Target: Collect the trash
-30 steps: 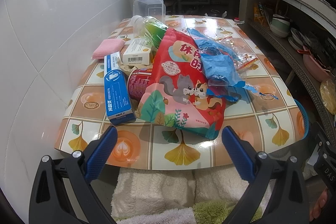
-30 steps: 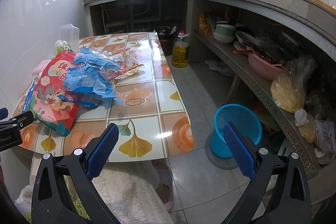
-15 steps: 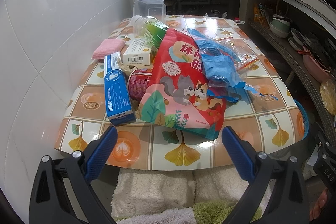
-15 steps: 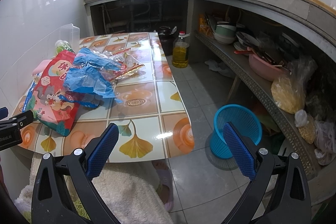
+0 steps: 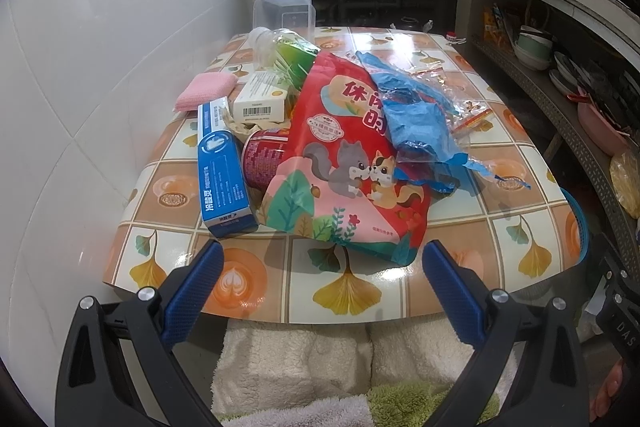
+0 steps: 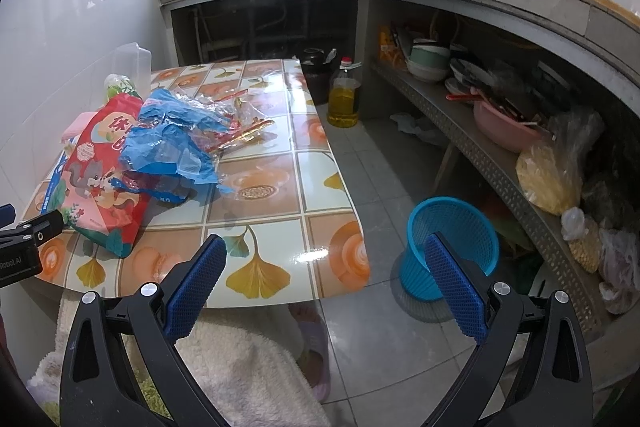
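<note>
We count one red squirrel-printed snack bag (image 5: 344, 163); one crumpled blue plastic bag (image 5: 416, 115); two cardboard boxes — one long blue box (image 5: 222, 171), one small white box (image 5: 260, 103); one red can (image 5: 262, 159); one blue mesh waste basket (image 6: 456, 239).

Left wrist view looks from just off the table (image 5: 256, 291) near edge, facing straight over the trash pile (image 5: 344, 155), close. Right wrist view sits further right, angled toward the floor, blue basket (image 6: 452, 239) and shelves. Both share the table (image 6: 280, 267) and pile (image 6: 132, 163).
</note>
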Demonstrator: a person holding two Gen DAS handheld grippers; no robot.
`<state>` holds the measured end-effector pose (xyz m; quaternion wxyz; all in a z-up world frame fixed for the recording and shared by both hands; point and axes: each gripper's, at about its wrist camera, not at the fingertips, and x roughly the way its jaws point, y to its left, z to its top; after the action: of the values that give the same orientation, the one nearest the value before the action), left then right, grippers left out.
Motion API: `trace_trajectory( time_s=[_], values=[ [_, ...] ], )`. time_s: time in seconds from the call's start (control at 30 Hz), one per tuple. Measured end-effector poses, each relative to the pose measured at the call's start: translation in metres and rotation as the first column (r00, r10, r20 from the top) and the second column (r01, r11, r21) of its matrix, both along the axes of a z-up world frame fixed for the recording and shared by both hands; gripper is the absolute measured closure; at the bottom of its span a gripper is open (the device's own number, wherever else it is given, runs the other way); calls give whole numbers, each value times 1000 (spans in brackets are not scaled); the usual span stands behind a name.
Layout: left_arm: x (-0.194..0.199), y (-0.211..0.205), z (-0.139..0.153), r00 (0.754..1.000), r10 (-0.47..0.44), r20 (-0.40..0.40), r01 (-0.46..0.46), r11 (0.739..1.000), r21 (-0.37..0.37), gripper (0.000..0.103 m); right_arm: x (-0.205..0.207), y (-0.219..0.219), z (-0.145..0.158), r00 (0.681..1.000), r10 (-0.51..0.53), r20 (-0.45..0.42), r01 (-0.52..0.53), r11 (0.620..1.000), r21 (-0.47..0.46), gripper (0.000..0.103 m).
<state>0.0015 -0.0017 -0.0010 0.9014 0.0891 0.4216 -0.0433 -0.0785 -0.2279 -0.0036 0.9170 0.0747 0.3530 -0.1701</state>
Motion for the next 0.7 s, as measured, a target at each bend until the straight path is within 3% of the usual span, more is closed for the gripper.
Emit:
trace_trajectory(
  time_s=[0.7],
  values=[
    [1,6,-3,1000,5,-6,-5,1000,-9,6,-2,-1,-3,1000,-3,-2,3,1000,0,8]
  ],
)
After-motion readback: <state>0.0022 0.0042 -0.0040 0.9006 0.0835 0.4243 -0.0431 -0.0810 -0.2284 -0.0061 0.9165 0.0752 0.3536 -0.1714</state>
